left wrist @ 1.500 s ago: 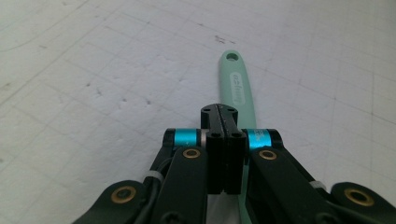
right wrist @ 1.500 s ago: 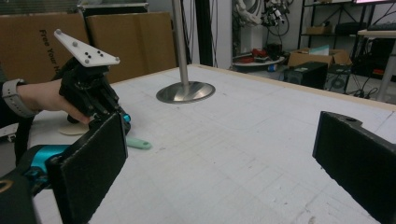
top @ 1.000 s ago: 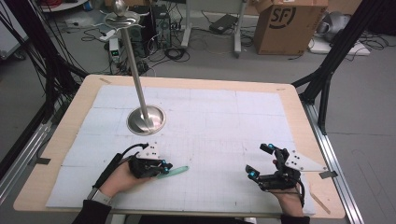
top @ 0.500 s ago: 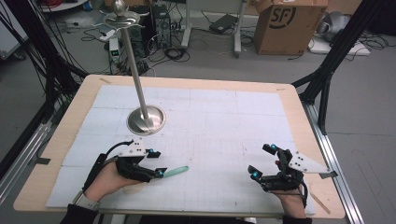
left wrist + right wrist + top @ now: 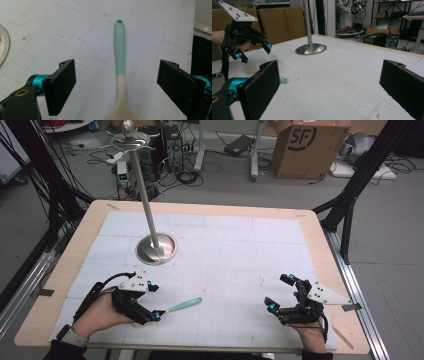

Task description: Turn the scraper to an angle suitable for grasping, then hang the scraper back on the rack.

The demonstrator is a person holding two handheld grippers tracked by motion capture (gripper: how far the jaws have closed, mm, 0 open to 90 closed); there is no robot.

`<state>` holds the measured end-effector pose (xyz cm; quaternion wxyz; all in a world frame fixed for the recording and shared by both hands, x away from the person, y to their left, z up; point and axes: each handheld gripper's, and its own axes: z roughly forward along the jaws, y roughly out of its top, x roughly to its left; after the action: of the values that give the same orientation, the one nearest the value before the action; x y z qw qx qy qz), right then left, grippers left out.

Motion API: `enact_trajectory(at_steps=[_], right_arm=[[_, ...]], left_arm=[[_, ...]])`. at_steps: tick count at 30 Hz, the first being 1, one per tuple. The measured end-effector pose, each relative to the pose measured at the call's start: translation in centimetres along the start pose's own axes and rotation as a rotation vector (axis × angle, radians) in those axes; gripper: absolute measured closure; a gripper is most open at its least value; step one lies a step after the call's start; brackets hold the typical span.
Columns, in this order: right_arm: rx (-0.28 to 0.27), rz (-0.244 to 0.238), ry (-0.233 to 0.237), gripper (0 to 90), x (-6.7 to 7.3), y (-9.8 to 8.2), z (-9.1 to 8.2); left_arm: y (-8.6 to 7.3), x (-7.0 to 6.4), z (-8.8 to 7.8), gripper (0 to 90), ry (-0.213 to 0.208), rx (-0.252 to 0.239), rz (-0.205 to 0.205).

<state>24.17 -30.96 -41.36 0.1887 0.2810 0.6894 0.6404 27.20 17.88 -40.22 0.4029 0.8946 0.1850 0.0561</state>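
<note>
A big wooden table with a white squared mat (image 5: pixel 240 255) stands on a grey floor (image 5: pixel 390 220). Behind it sits a brown cardboard box with black letters (image 5: pixel 305 145). Black cables (image 5: pixel 195 172) lie in loops on the floor. Black metal legs (image 5: pixel 357 175) slant up at the right. Far shelves (image 5: pixel 387 15) hold boxes.

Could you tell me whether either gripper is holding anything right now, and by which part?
Nothing is held. The left gripper is open, its jaws wide on either side of the spoon lying on the table. The right gripper is open too.
</note>
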Motion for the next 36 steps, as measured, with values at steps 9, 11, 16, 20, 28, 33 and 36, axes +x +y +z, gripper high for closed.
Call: enact_trajectory(at_steps=[9, 11, 16, 20, 28, 33, 36], right_arm=[[-0.001, 0.003, 0.005, 2.0, 0.0, 0.0, 0.0], [-0.001, 0.005, 0.008, 2.0, 0.0, 0.1, 0.0], [0.000, 0.001, 0.012, 2.0, -0.1, 0.0, 0.1], [0.000, 0.005, 0.012, 2.0, 0.0, 0.0, 0.0], [0.002, 0.004, 0.011, 2.0, 0.0, 0.0, 0.0], [0.007, 0.009, 0.012, 2.0, 0.0, 0.0, 0.0], [0.008, 0.005, 0.012, 2.0, 0.0, 0.0, 0.0]], left_arm=[[1.2, 0.3, 1.5, 20.1, -0.052, 0.184, 0.042], [1.5, 0.3, 2.0, 20.5, -0.050, 0.222, 0.050], [2.1, 0.3, 2.9, 27.1, -0.074, 0.289, 0.072], [2.3, 0.4, 3.7, 29.4, -0.072, 0.341, 0.075], [2.2, 0.6, 4.3, 45.0, -0.099, 0.400, 0.095], [2.4, 0.5, 4.2, 55.0, -0.081, 0.431, 0.089], [2.8, 0.2, 4.3, 57.7, -0.067, 0.482, 0.105]])
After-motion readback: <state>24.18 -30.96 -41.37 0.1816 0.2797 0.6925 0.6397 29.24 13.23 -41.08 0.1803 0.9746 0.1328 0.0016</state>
